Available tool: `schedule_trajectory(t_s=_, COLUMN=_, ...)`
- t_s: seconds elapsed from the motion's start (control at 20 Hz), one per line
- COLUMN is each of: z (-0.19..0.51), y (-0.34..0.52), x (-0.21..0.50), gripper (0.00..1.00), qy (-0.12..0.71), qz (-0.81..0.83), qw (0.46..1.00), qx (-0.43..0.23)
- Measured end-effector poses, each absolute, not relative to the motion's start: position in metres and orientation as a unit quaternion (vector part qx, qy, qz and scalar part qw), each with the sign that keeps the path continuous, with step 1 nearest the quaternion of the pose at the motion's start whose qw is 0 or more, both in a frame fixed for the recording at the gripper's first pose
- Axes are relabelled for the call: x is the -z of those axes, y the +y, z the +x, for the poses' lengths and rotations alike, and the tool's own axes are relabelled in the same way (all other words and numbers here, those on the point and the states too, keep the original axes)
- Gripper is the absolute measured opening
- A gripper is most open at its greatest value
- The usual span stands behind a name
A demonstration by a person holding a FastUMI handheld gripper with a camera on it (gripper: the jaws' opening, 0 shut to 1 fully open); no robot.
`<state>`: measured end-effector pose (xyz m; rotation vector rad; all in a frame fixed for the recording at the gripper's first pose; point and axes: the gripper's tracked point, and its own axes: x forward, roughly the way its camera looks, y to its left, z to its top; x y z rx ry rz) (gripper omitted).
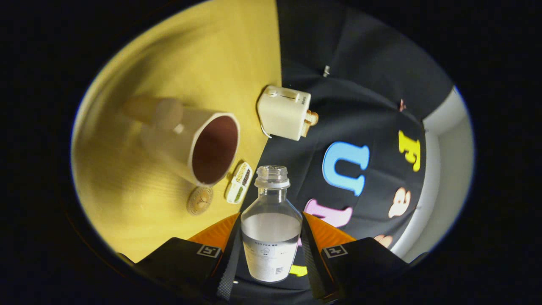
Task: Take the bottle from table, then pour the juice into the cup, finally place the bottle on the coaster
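The tongs (271,250) squeeze the bottle (271,228) from both sides, one finger on each side of its fat belly, and the bottle has no cap and some pale juice inside. A little way past the bottle's open mouth is the big cup (214,149) on the yellow table (139,220), with the small round coaster (200,200) just beside it, and a white toaster (283,112) farther off. I think now is the pouring part, so bring the bottle's mouth over the middle of the cup first, then tip slowly so the juice does not splash on the table
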<state>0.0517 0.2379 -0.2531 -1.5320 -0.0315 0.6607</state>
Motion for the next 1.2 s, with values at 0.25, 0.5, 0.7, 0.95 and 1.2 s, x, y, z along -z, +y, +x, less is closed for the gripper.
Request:
schedule_trajectory(t_s=0.25, z=0.033, y=0.24, x=0.26, gripper=0.72, qy=0.127, qz=-0.475, qw=0.814, qx=-0.31)
schedule_trajectory(t_s=0.5, z=0.036, y=0.24, x=0.246, gripper=0.72, qy=0.212, qz=-0.259, qw=0.895, qx=-0.294)
schedule_trajectory(t_s=0.7, z=0.042, y=0.242, x=0.223, gripper=0.72, qy=0.243, qz=-0.119, qw=0.916, qx=-0.297)
schedule_trajectory(t_s=0.95, z=0.07, y=0.216, x=0.189, gripper=0.72, qy=0.173, qz=-0.091, qw=0.947, qx=-0.254)
schedule_trajectory(t_s=1.2, z=0.092, y=0.213, x=0.18, gripper=0.73, qy=0.139, qz=-0.047, qw=0.956, qx=-0.253)
